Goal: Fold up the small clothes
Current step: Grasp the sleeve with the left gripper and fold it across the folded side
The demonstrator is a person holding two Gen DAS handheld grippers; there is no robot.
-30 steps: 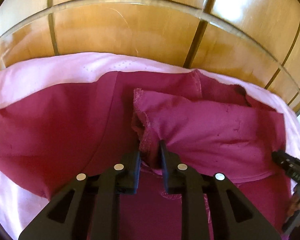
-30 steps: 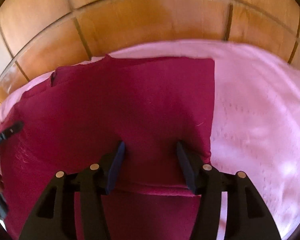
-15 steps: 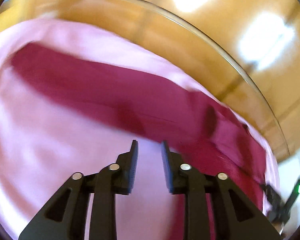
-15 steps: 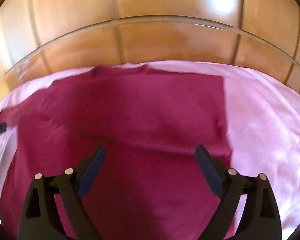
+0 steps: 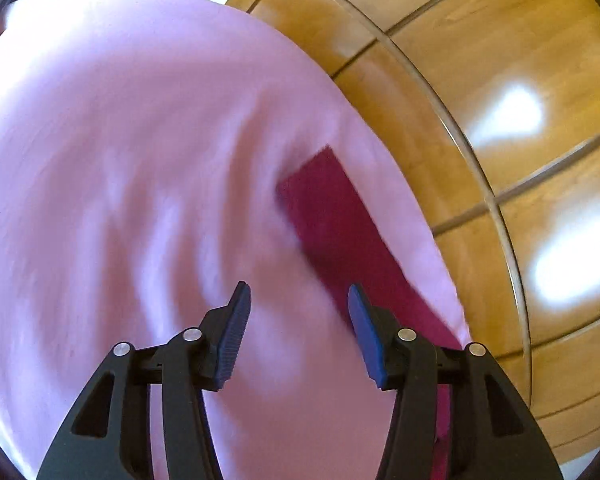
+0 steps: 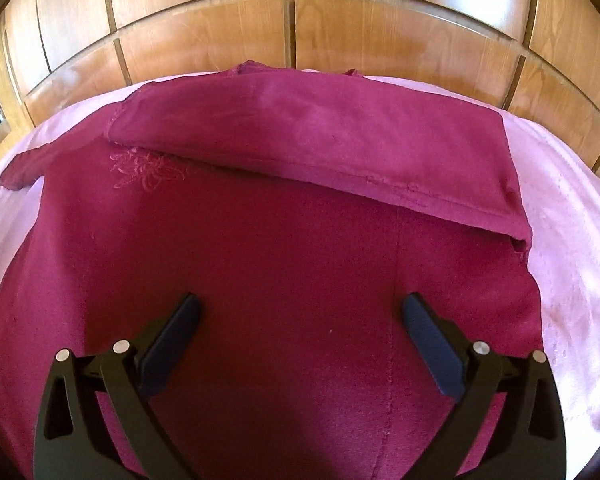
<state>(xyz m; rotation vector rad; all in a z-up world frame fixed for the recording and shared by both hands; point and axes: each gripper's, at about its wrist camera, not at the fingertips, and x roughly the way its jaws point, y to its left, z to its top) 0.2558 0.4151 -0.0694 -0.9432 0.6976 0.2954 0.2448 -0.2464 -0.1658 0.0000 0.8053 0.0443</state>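
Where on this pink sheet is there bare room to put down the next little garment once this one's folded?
Bare pale pink bedsheet lies right of the dark red fabric garment, bordered by the wooden panelled wall. A wider bare stretch of it lies left of the garment, where the opening, empty left hand-held gripper points. The middle is crowded: the garment fills it.

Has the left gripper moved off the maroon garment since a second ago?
Yes. The left gripper, jaws opening and empty, now sits over the pink sheet, maroon garment to its right.

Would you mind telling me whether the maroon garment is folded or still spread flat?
Partly folded: the maroon garment's far part lies doubled back in a flap over its front.
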